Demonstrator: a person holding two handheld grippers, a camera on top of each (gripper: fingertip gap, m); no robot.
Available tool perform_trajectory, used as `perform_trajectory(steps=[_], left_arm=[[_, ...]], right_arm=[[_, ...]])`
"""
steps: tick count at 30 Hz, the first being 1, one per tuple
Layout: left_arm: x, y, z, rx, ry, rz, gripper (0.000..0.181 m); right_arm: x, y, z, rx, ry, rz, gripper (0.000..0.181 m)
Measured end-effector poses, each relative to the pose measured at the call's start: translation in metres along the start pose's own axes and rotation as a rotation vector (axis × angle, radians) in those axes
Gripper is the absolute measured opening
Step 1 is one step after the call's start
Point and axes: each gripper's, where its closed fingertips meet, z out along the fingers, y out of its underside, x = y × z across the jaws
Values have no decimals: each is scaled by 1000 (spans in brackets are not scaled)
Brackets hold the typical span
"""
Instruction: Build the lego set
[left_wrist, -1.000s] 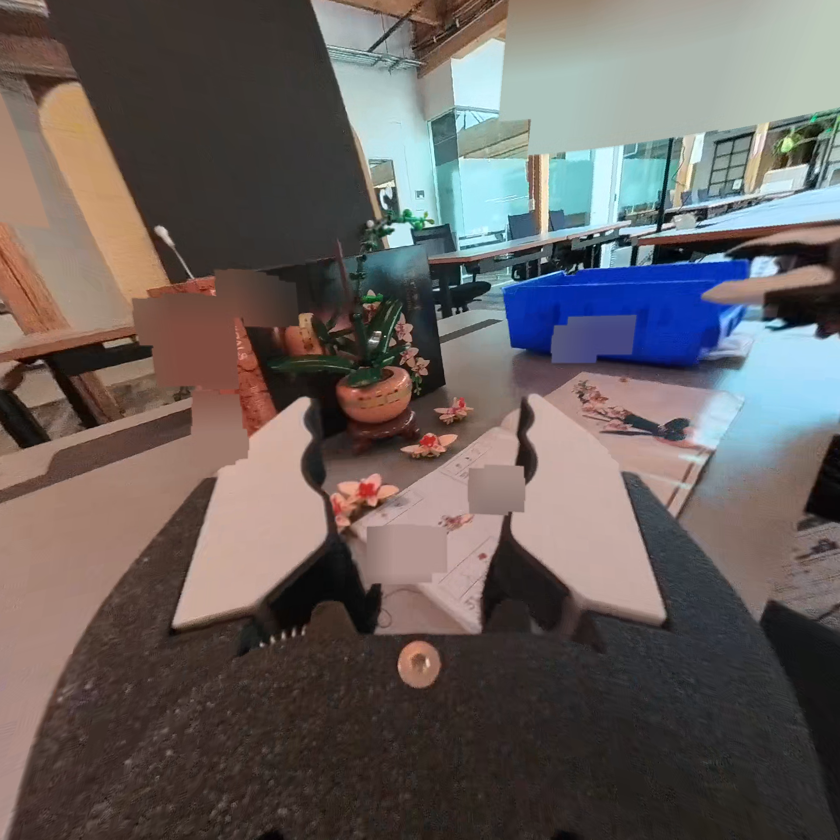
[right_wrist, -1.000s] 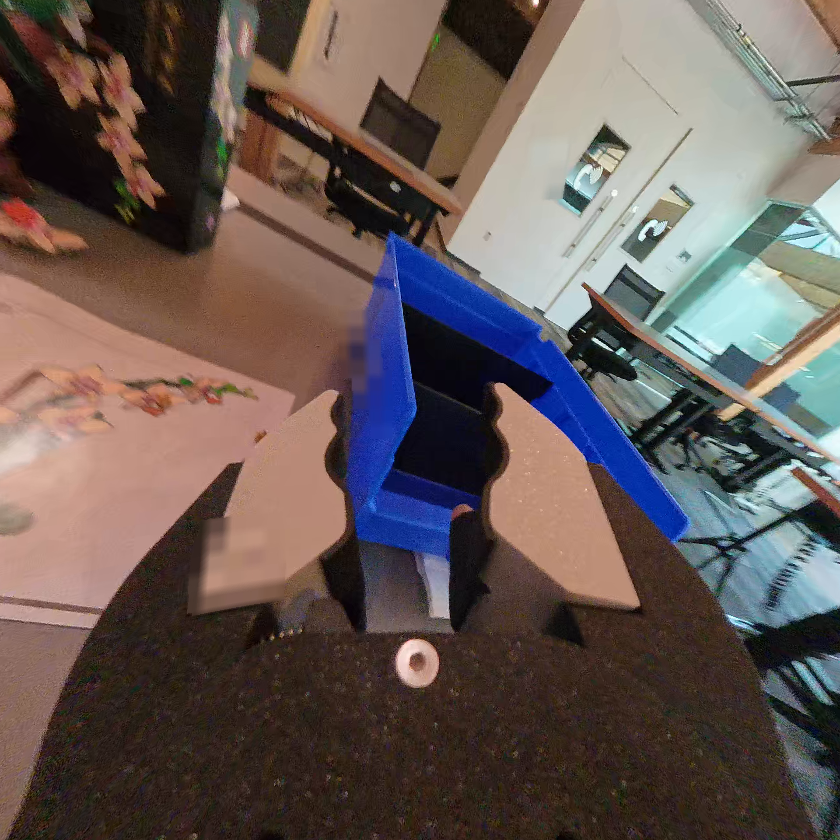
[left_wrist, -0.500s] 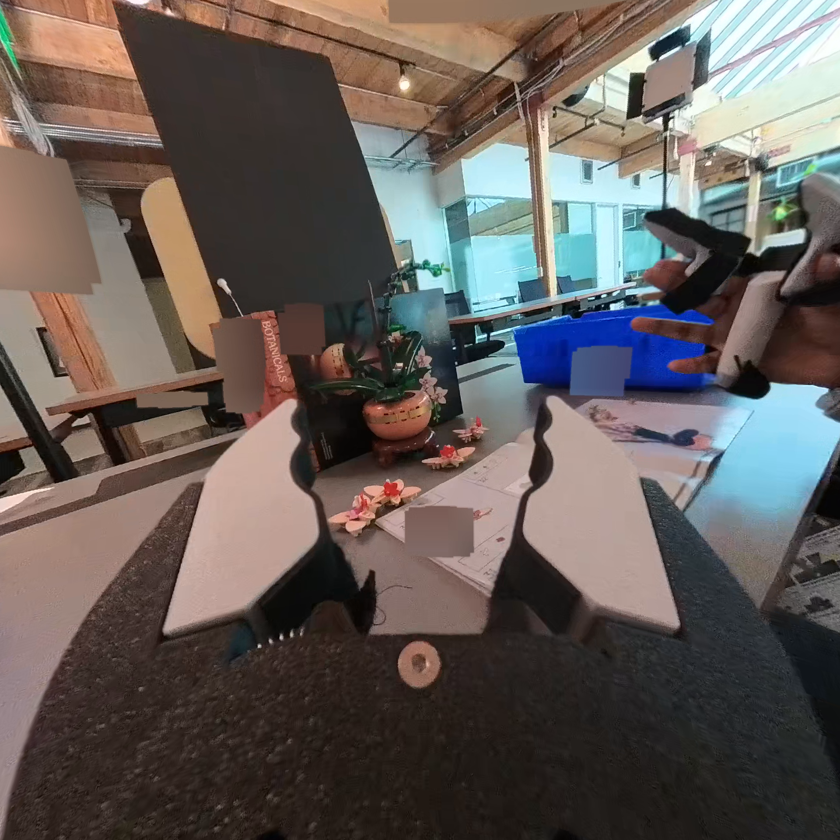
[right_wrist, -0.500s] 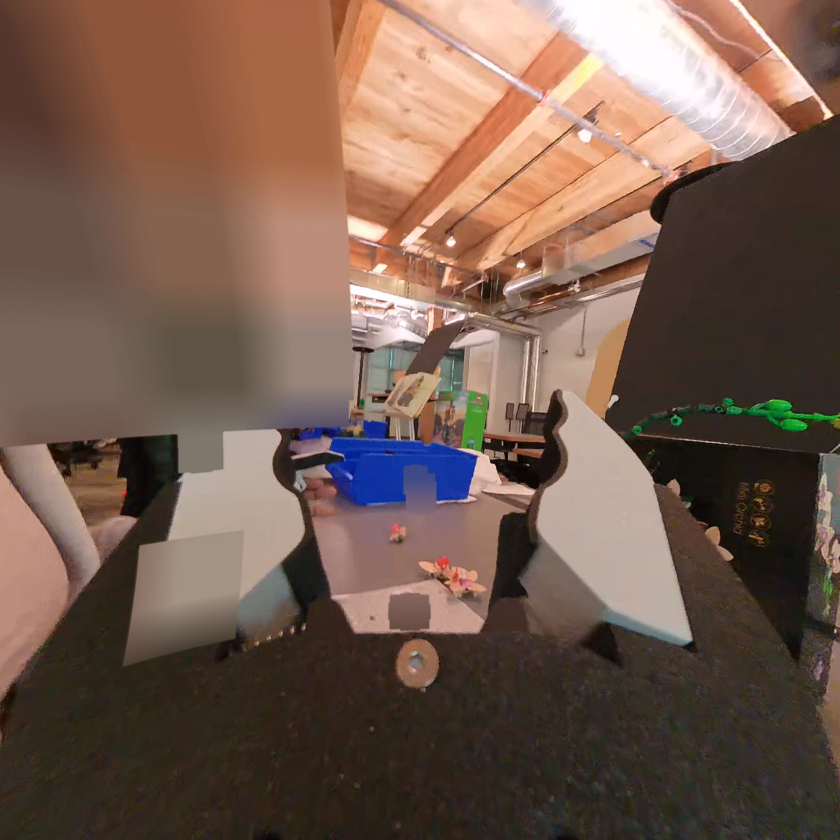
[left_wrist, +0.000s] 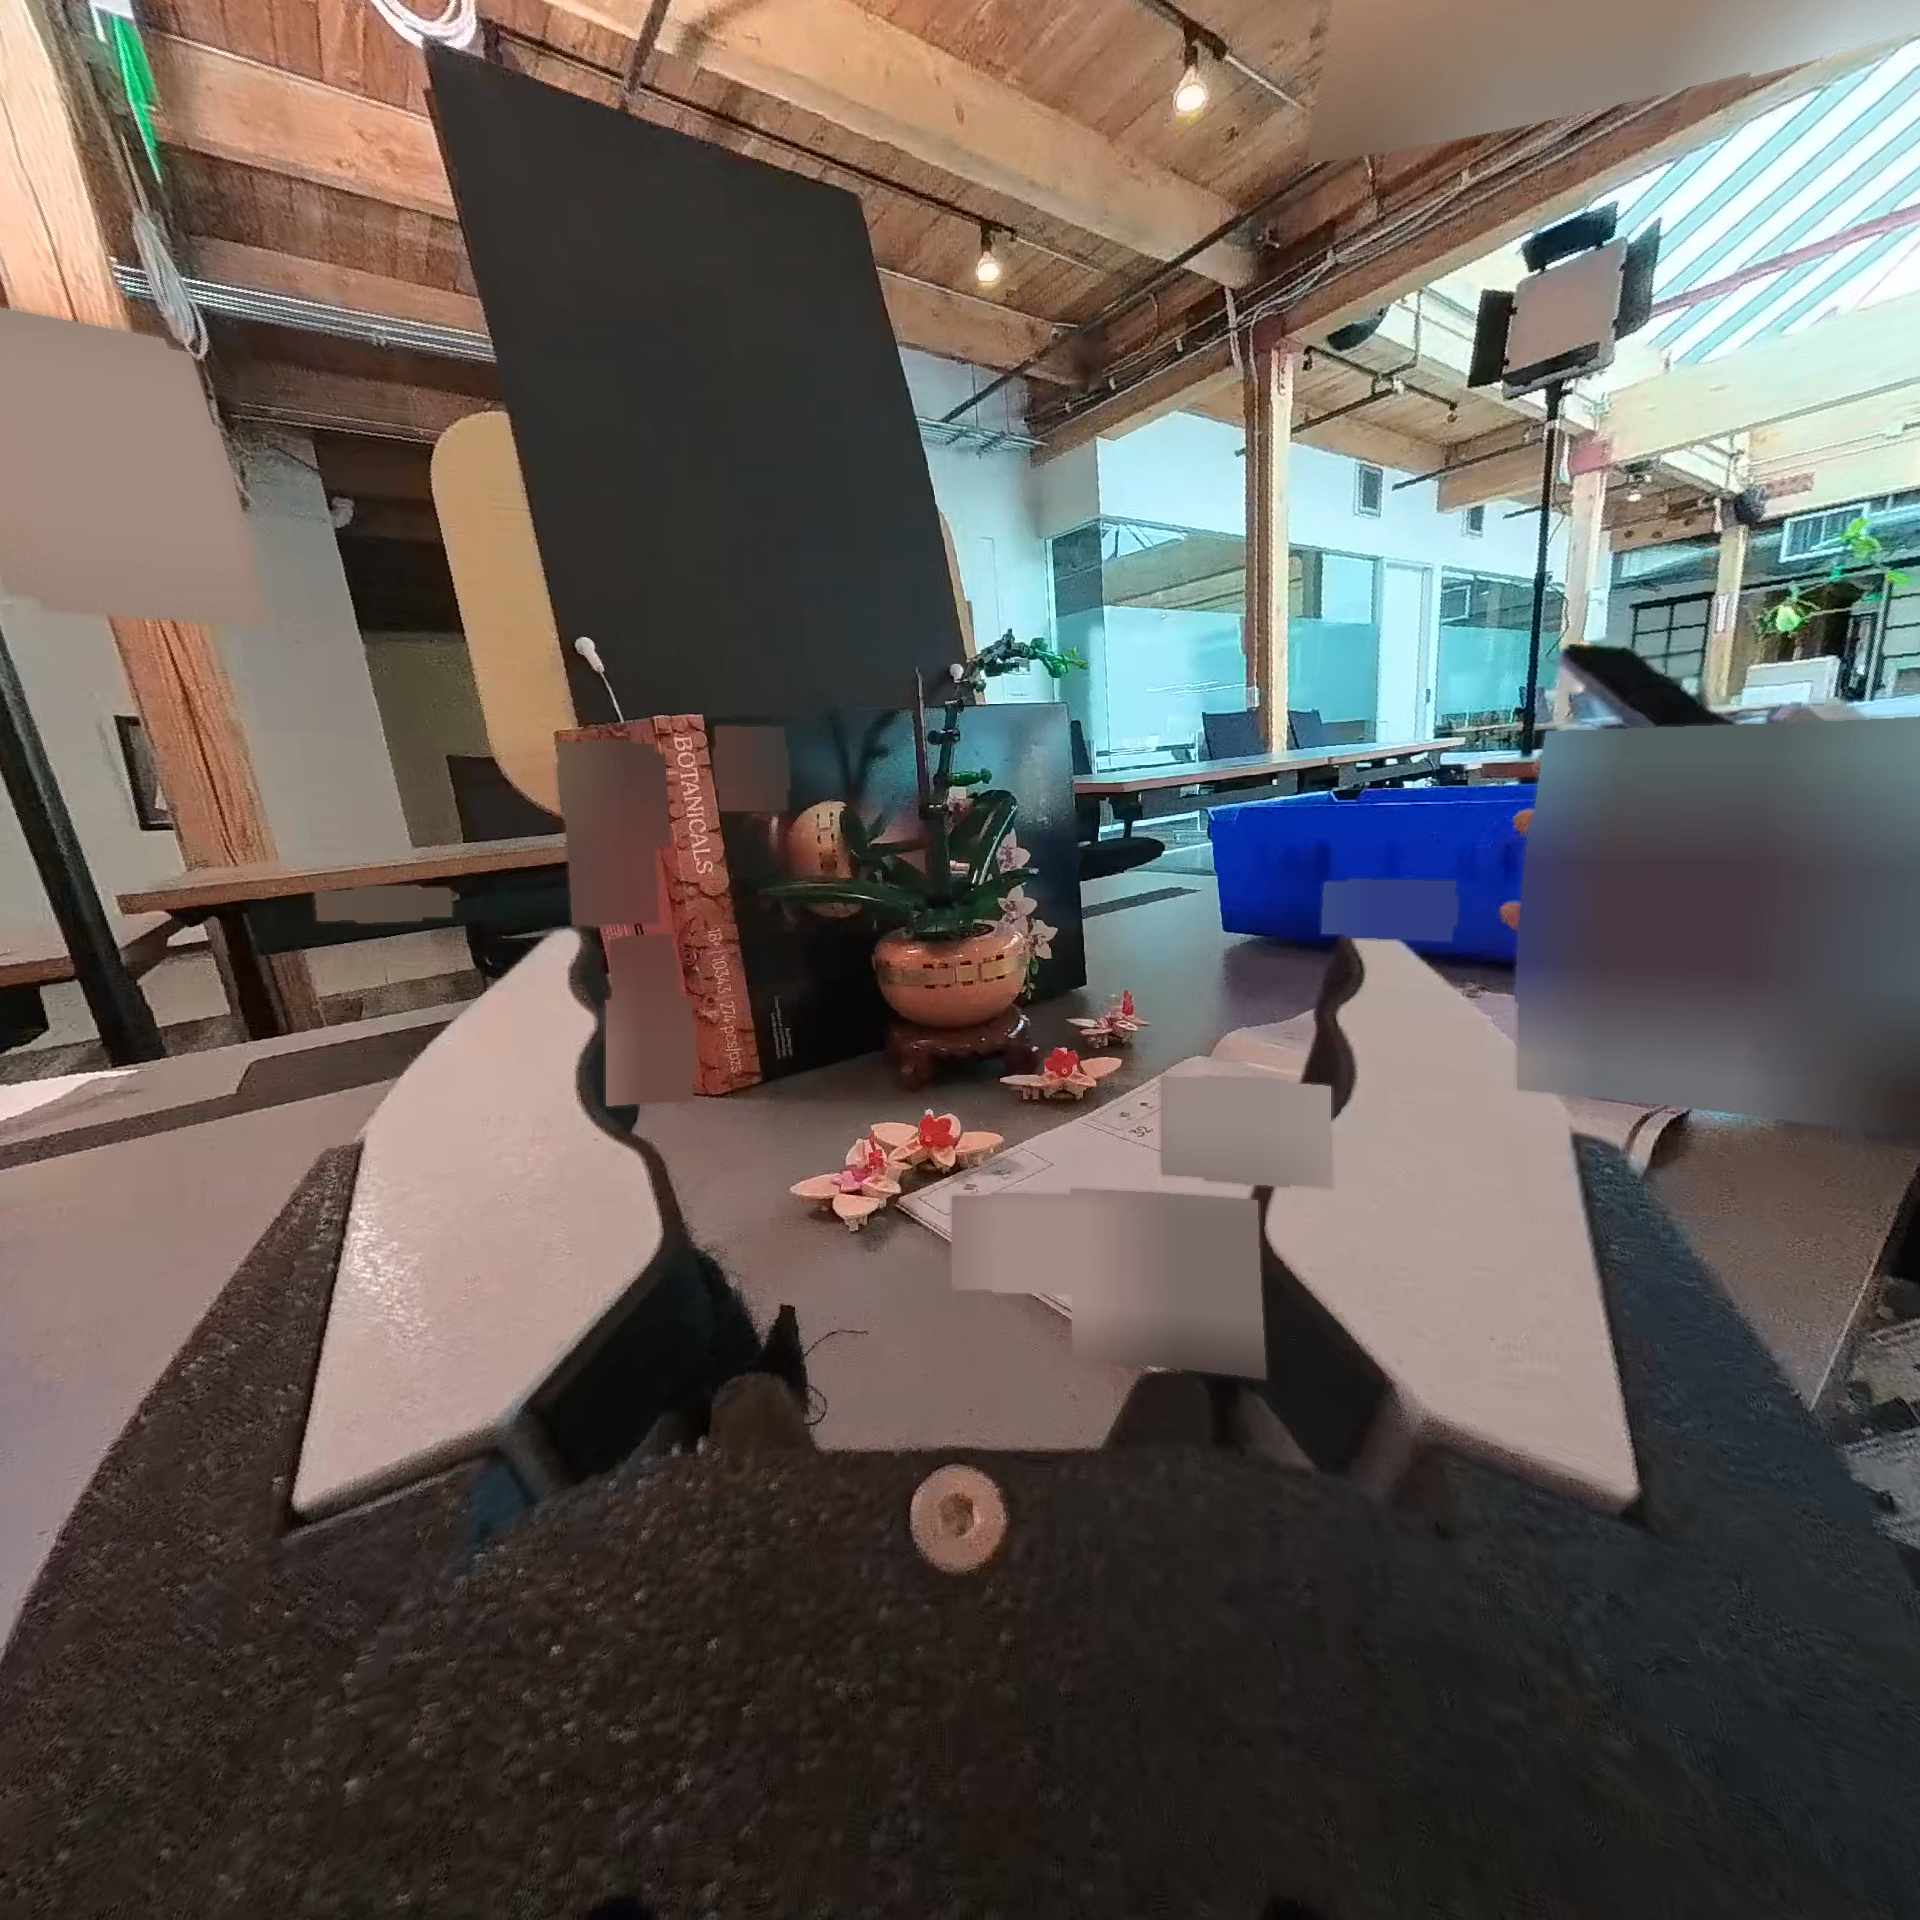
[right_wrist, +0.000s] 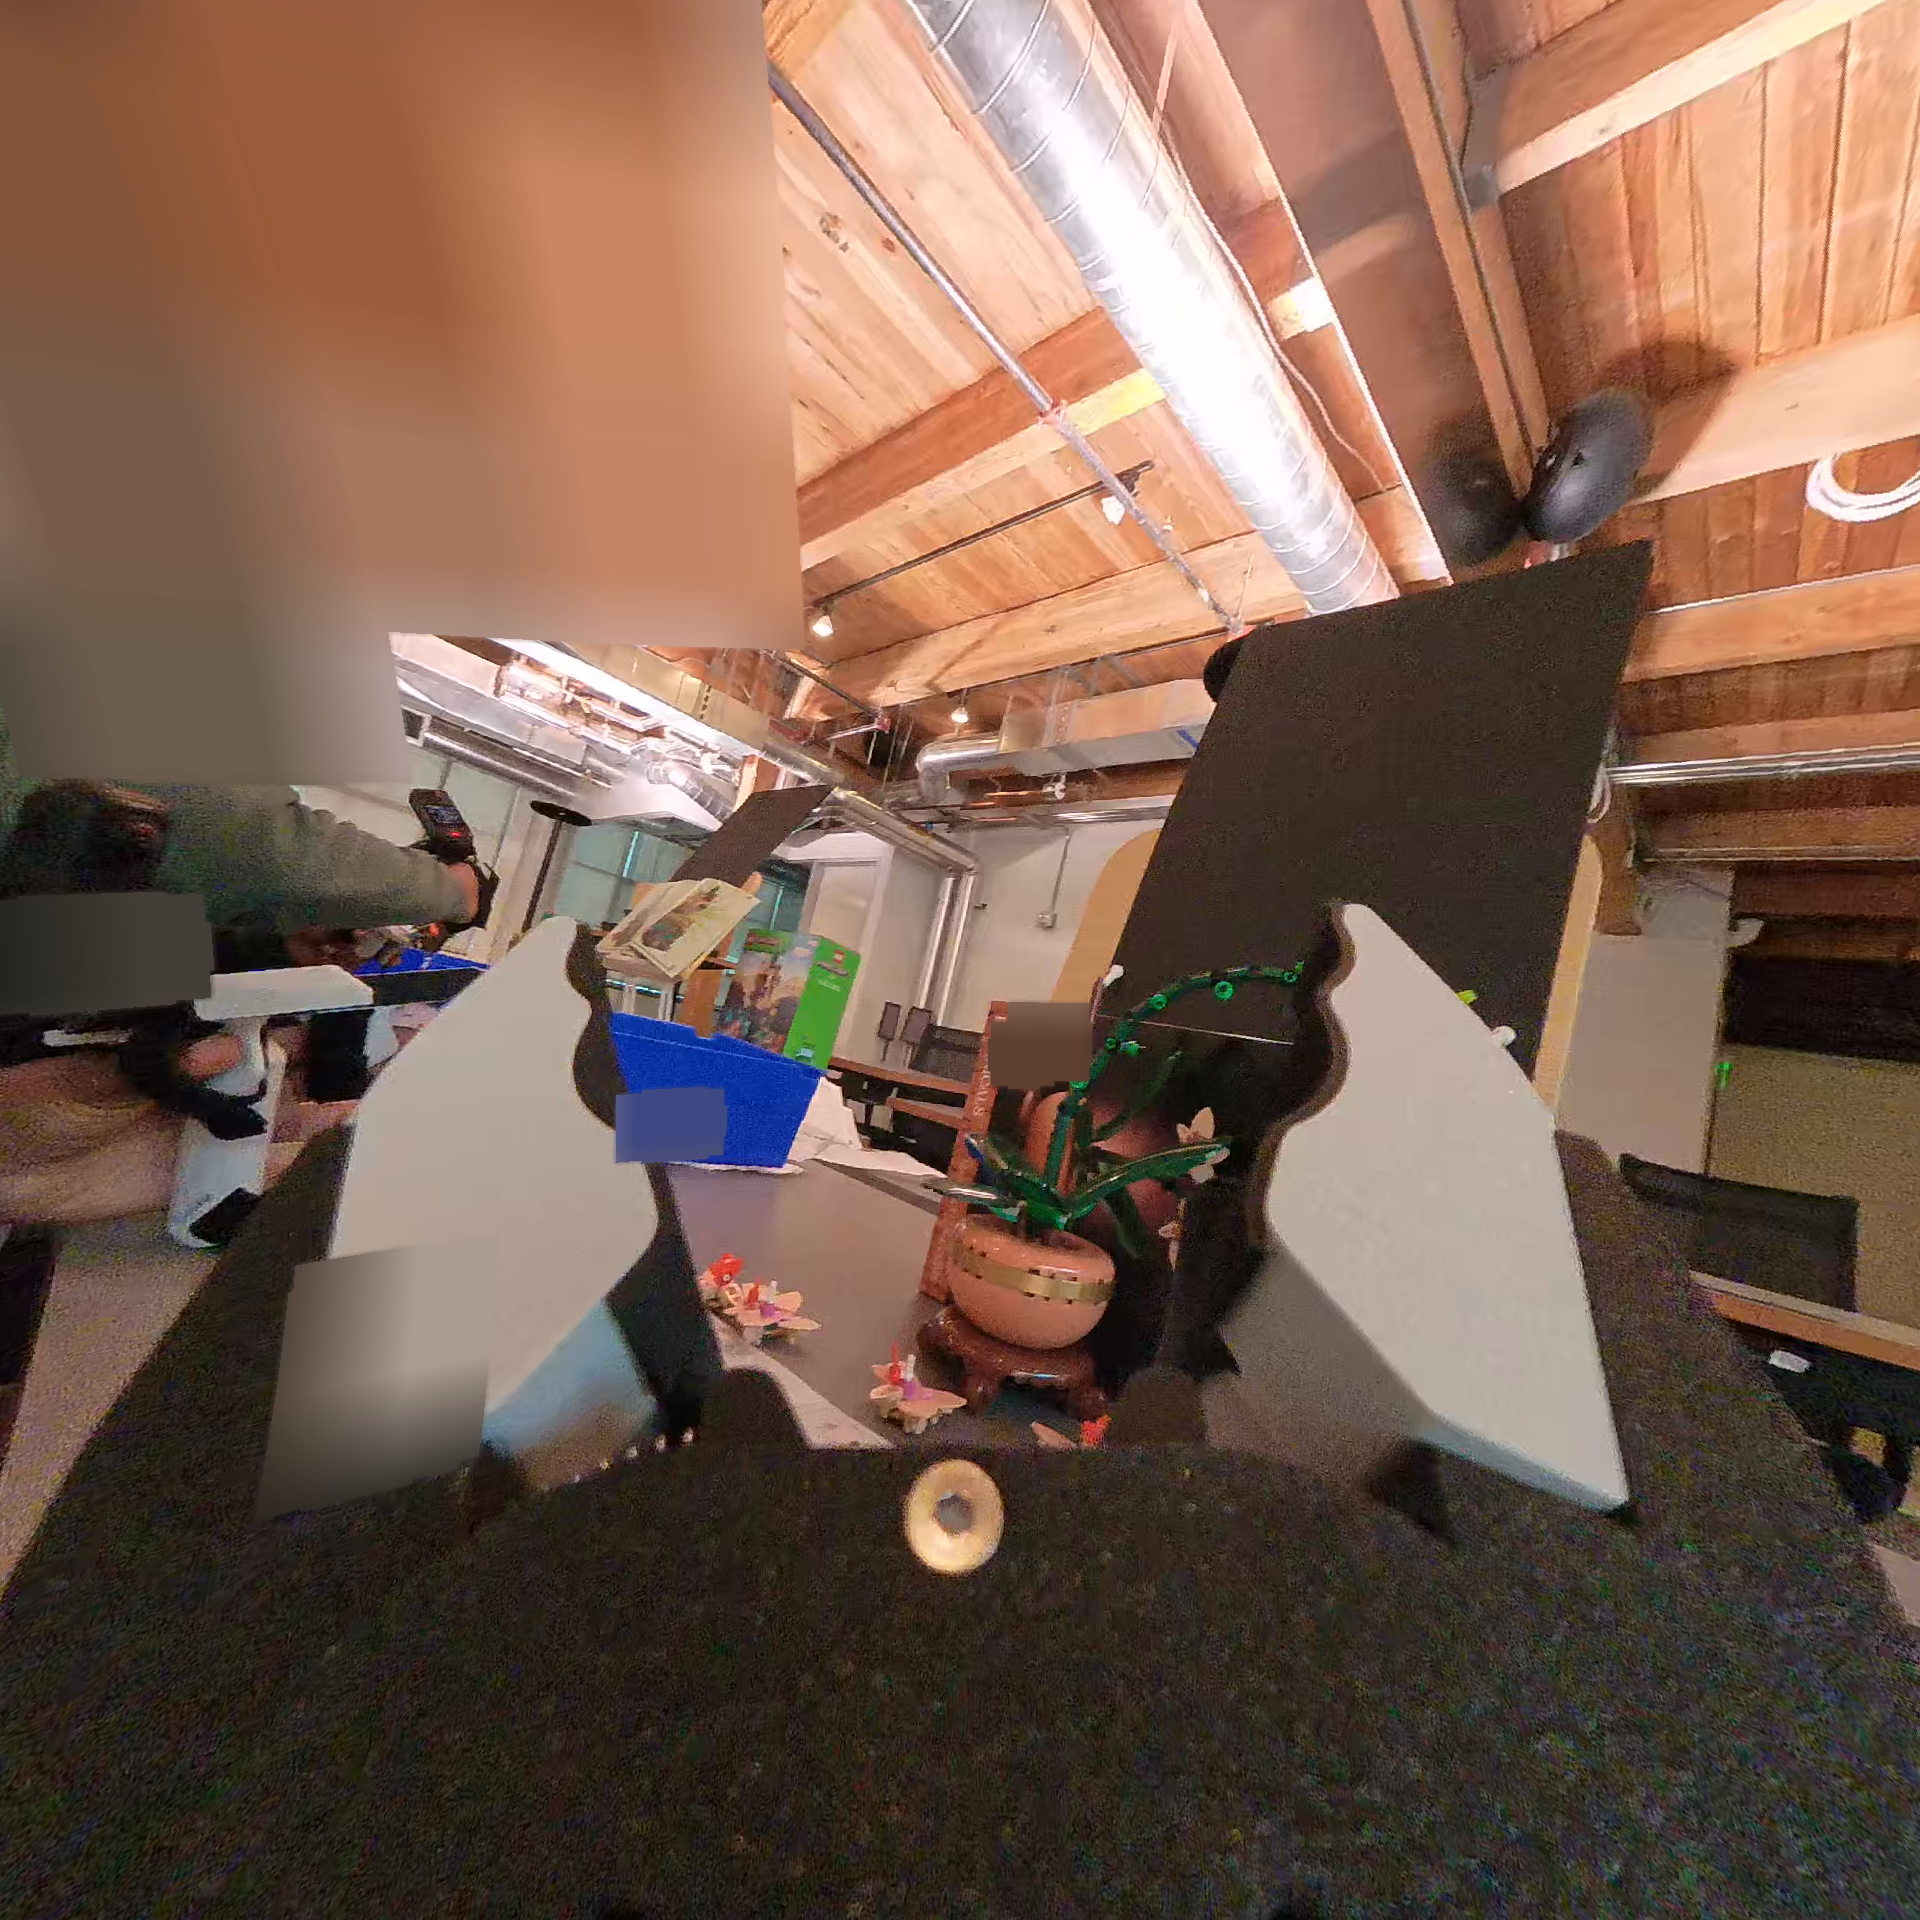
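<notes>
A lego orchid in a pink pot (left_wrist: 948, 971) on a brown stand sits on the grey table in front of its box (left_wrist: 831, 904). It also shows in the right wrist view (right_wrist: 1029, 1283), with a green stem arching up. Several loose pink flowers (left_wrist: 899, 1158) lie on the table near an open instruction booklet (left_wrist: 1091, 1174); some of them show in the right wrist view (right_wrist: 753, 1299). My left gripper (left_wrist: 961, 997) is open and empty, held back from the flowers. My right gripper (right_wrist: 956, 997) is open and empty, low near the pot.
A blue bin (left_wrist: 1371, 873) stands at the back right of the table and shows in the right wrist view (right_wrist: 717, 1096). A black board (left_wrist: 707, 436) leans behind the box. A person's arm (right_wrist: 260, 862) reaches in at the left.
The left view has tilted up and drawn back a little from the orchid. The right gripper has swung from over the blue bin round to face the orchid, low over the table.
</notes>
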Motion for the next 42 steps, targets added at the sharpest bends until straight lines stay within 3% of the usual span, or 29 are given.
perform_trajectory(steps=[3,6,9,12,14,16,17,19,21,23,28,33,38,42], left_arm=[[3,1,-1,-22,0,31,117],[-22,-1,-7,-129,-86,227,91],[-107,-16,-33,-289,-375,437,82],[-203,-5,-66,-542,-552,444,73],[-250,25,-74,-724,-541,302,66],[-279,43,-68,-749,-548,210,55],[-290,54,-67,-792,-537,247,48],[-284,73,-56,-824,-419,312,28],[-285,79,-58,-848,-482,490,7],[-278,76,-61,-877,-502,776,12],[-244,84,-62,-943,-409,1064,10],[-235,108,-79,-1047,-365,989,6],[-241,96,-73,-968,-425,873,4],[-248,84,-76,-905,-485,742,6]], right_arm=[[3,-9,-4,30,31,-22,119],[-6,-29,-3,54,14,-107,115],[-18,-42,-1,37,-32,-200,113],[-19,-45,-5,32,-25,-218,110],[-16,-44,-7,45,-8,-179,109],[-13,-41,-7,49,-1,-138,109],[-12,-39,-6,45,3,-138,108],[-12,-37,-5,25,10,-173,107],[-12,-35,-4,-1,23,-217,104],[-9,-31,-2,-33,34,-246,103],[-1,-20,4,-80,47,-279,102],[4,-19,12,-71,62,-278,102],[3,-25,20,-39,51,-281,101],[-1,-8,20,-115,27,-335,99]])
